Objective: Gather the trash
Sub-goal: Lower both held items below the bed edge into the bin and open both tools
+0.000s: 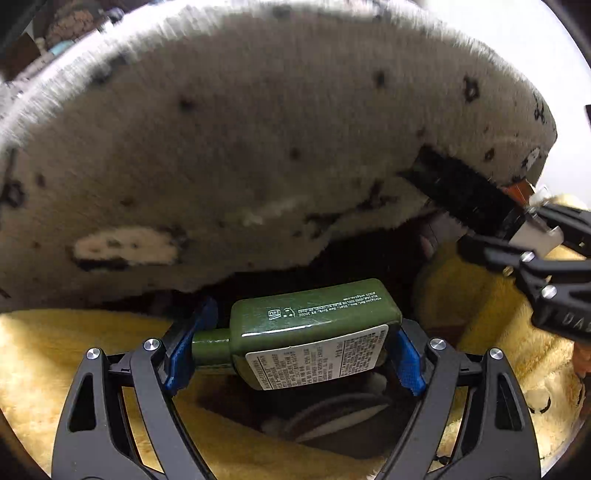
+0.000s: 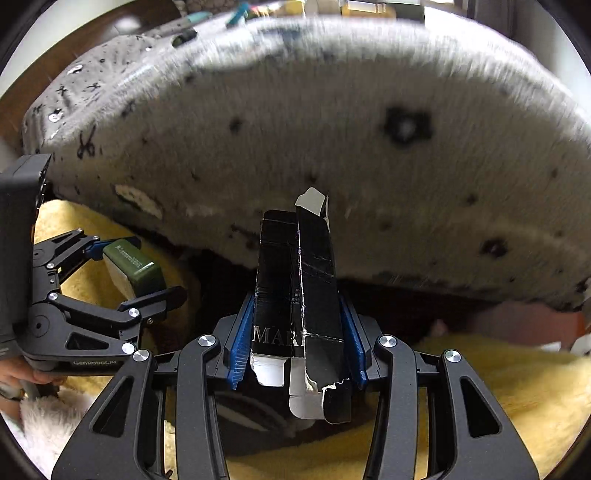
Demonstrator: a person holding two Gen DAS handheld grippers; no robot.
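Observation:
My left gripper (image 1: 295,350) is shut on a green bottle (image 1: 310,332) with a white printed label, held sideways between the blue pads. It also shows at the left of the right wrist view, where the left gripper (image 2: 127,273) holds the green bottle (image 2: 133,267). My right gripper (image 2: 297,332) is shut on a torn, flattened black carton (image 2: 299,295) with white lettering, standing upright. In the left wrist view the right gripper (image 1: 517,229) appears at the right edge with the black carton (image 1: 458,192).
A big grey fuzzy cushion (image 1: 258,147) with dark specks fills the upper half of both views (image 2: 332,147). Yellow fleece bedding (image 1: 55,362) lies below (image 2: 498,387). A dark gap (image 1: 351,258) opens between them. Clutter sits far behind (image 2: 207,18).

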